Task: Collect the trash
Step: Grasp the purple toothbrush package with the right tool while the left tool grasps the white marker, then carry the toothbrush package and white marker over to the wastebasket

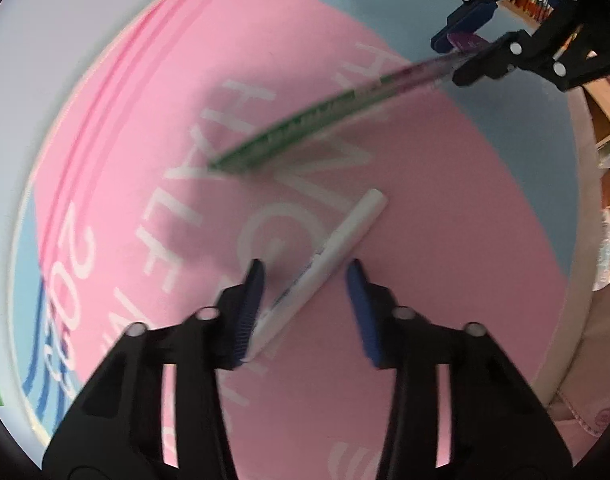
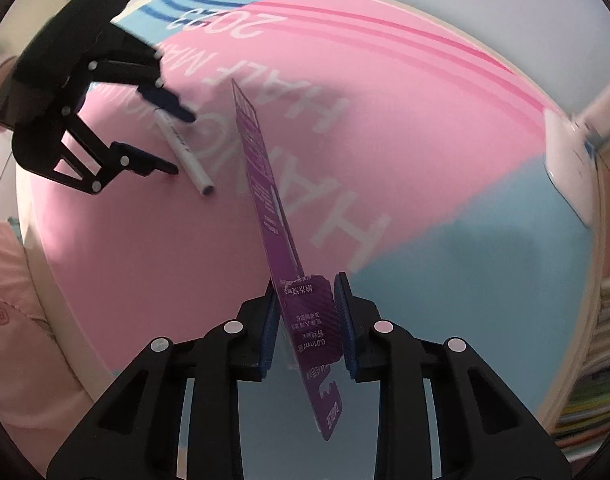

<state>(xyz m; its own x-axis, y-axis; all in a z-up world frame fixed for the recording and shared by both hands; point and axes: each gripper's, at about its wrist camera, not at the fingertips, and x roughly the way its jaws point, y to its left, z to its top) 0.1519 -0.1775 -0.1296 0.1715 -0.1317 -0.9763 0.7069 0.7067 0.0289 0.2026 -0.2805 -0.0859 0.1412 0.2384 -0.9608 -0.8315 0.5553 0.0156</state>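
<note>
The smooth white plastic pen [image 1: 337, 248] lies on a matt pink-and-blue printed mat [image 1: 445, 208]; the flat purple card package [image 2: 277, 216] looks glossy.

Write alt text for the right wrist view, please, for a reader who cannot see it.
The right gripper is shut on a long purple package card, held edge-up over a pink and blue mat. To the left, the left gripper straddles a white pen lying on the mat.

On my feeds the pink mat [image 2: 385, 92] reads "2023" and "HALF" in white, upside down; the purple card [image 2: 313, 320] carries white Chinese print and "0.01mm".
</note>
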